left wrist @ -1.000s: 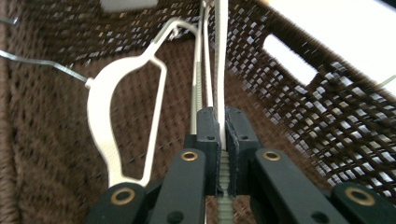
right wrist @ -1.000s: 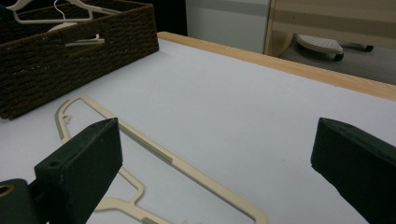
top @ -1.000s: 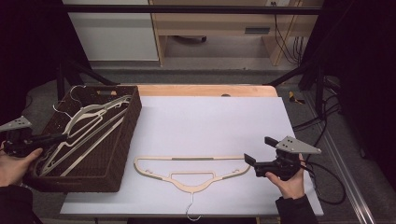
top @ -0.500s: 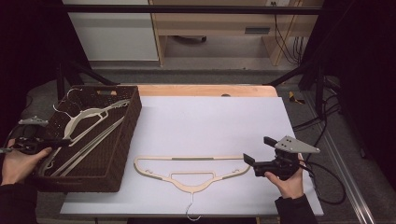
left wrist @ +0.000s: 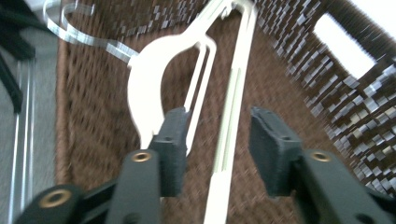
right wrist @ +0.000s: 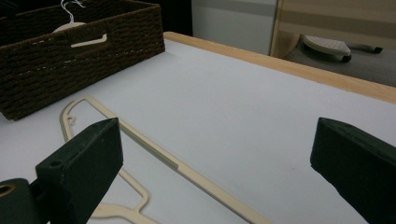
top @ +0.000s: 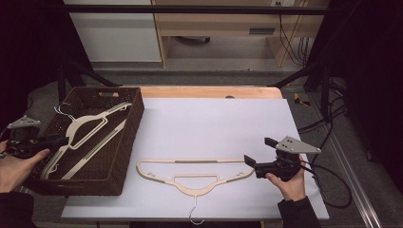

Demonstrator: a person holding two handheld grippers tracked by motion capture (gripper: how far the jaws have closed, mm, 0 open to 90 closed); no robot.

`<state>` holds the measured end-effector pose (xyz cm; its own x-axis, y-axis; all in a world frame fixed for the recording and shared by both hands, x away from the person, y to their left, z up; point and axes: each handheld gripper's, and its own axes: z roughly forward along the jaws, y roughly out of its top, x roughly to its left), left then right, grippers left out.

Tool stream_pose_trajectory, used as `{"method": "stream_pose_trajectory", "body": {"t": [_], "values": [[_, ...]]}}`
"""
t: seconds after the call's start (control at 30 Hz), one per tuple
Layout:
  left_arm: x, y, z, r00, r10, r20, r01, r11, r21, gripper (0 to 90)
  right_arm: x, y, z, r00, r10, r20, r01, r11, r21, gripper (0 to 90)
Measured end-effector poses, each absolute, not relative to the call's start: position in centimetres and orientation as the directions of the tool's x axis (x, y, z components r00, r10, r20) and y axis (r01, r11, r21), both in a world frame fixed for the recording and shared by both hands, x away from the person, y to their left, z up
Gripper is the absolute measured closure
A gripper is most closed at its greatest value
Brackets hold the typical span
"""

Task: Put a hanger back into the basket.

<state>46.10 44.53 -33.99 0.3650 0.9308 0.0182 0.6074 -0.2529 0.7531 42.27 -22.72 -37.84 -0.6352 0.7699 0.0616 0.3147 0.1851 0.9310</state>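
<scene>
— Hangers: two pale hangers [top: 88, 137] lie in the dark woven basket [top: 124, 156] at the left edge of the surface [top: 214, 123]. Third one, the cream hanger [top: 195, 172], lies flat on the white sheet right of the basket, wire hook over the near edge.

— Left side?

— Left hand-held gripper [top: 61, 139] sits over the basket's left wall, held by the left hand [top: 16, 166]. Jaws have just been opening. In the left gripper view [left wrist: 218, 145] a hanger's straight bar [left wrist: 229, 140] runs up between the two pads, a gap on either side. Released, not pinching. The curved neck of a hanger [left wrist: 149, 79] and its clear hook [left wrist: 77, 32] lie just beyond the left pad.

— Right side?

— Right hand-held gripper [top: 248, 160] rests low over the surface, tips just beside the right end of the cream hanger. Right hand [top: 290, 183] wrapped under it, cable trailing off right. In the right gripper view [right wrist: 217, 158] the jaws stand wide apart; the hanger's long bar [right wrist: 159, 156] crosses the sheet ahead of them. Nothing gripped.

— Contact with the hanger?

— Cannot tell; tips close, touching not clear.
</scene>
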Motion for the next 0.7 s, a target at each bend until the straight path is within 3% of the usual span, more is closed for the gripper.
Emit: {"method": "stream_pose_trajectory", "body": {"t": [0.37,0.53,0.7], "values": [[44.2,37.2,-33.0,0.505,0.863,-0.006,0.357,-0.202,0.912,18.4,42.7,-21.5,-37.7,-0.661,0.749,0.047,0.304,0.21,0.929,4.3],[43.1,33.3,-33.6,0.607,0.795,0.026,0.261,-0.23,0.938,12.4,42.9,-20.7,-37.9,-0.677,0.735,0.051,0.314,0.225,0.922,5.2],[42.2,30.0,-34.8,0.671,0.742,0.018,0.245,-0.244,0.938,8.8,43.0,-19.2,-38.0,-0.708,0.703,0.068,0.32,0.233,0.918,7.0]]}}
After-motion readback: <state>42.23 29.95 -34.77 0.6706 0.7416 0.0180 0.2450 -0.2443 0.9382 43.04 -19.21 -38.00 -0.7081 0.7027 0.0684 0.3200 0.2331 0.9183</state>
